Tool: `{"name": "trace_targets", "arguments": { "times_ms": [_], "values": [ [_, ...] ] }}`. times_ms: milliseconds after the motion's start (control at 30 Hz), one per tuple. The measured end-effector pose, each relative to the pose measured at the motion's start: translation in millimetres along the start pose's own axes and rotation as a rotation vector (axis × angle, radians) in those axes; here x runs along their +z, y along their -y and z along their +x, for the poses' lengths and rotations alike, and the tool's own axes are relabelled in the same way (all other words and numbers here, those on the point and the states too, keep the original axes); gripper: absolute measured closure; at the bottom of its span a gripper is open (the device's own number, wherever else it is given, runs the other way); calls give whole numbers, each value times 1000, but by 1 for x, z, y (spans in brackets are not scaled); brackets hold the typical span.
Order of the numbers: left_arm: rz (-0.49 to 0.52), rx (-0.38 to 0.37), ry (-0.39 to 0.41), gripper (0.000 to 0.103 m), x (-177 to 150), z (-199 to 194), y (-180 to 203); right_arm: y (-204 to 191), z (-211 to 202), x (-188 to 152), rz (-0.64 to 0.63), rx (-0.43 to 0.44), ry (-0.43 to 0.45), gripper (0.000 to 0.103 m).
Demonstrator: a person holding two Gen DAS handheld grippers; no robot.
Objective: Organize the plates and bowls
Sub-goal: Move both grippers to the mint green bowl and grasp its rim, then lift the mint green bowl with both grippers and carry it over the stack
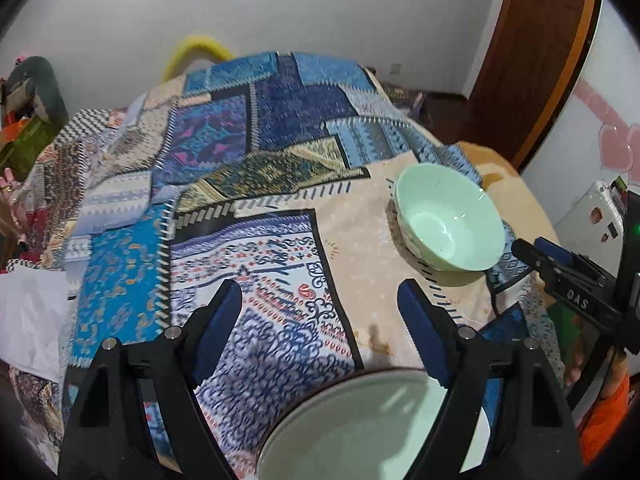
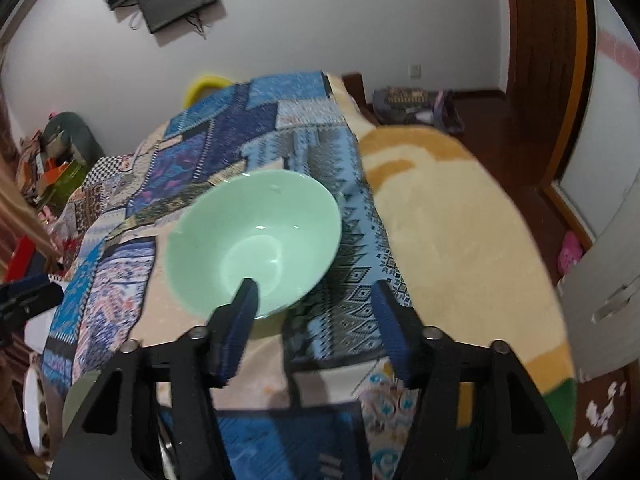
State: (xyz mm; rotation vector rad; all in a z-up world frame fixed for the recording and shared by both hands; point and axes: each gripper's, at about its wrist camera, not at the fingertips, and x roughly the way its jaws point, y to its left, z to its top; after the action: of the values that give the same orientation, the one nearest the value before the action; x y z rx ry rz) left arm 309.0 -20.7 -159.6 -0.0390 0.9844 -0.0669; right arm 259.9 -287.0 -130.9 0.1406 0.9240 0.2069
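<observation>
A pale green bowl point(image 2: 256, 236) stands on the patchwork cloth point(image 2: 224, 136) of the table. My right gripper point(image 2: 316, 296) is open just in front of it. Its left fingertip point(image 2: 248, 292) overlaps the bowl's near rim and its right fingertip stays outside the bowl, with no pad pressing. In the left wrist view the same bowl point(image 1: 448, 216) sits at the right, with the right gripper point(image 1: 560, 264) beside it. My left gripper point(image 1: 320, 296) is open above the cloth point(image 1: 248, 208). A pale green plate point(image 1: 360, 428) lies low between its finger bases, untouched by the pads.
A beige and orange blanket point(image 2: 460, 240) covers the table's right side and drops to a dark wooden floor point(image 2: 520, 160). A yellow chair back point(image 1: 200, 46) rises behind the far edge. Clutter point(image 1: 24, 120) is piled at the left, and a wooden door point(image 1: 532, 40) stands at the right.
</observation>
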Motion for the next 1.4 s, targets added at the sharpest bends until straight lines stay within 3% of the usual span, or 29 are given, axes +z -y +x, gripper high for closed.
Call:
{"name": "trace_targets", "arguments": {
  "times_ms": [100, 267, 400, 500, 767, 933, 1033, 1267, 1333, 1400],
  "values": [
    [13, -4, -31, 23, 5, 21, 2, 5, 17, 5, 18, 17, -34, 65],
    [37, -5, -61, 23, 10, 45, 7, 2, 35, 10, 1, 32, -65, 69],
    [32, -23, -70, 23, 13, 54, 10, 0, 53, 14, -7, 57, -109, 81],
    [26, -35, -70, 23, 15, 58, 12, -2, 55, 11, -26, 53, -110, 82],
    [-22, -83, -101, 23, 14, 67, 13, -16, 45, 1, -90, 148, -141, 83],
    [0, -82, -121, 24, 10, 73, 19, -32, 38, -7, -138, 186, -162, 83],
    [16, -74, -138, 35, 6, 79, 24, -40, 36, -10, -161, 184, -160, 83],
    [52, -91, -202, 74, -5, 101, 33, -42, 41, -10, -143, 179, -169, 83],
    [66, -131, -202, 79, -7, 102, 35, -43, 41, -9, -138, 173, -167, 83],
    [76, -124, -192, 80, -7, 101, 38, -45, 39, -11, -143, 162, -166, 83]
  ]
}}
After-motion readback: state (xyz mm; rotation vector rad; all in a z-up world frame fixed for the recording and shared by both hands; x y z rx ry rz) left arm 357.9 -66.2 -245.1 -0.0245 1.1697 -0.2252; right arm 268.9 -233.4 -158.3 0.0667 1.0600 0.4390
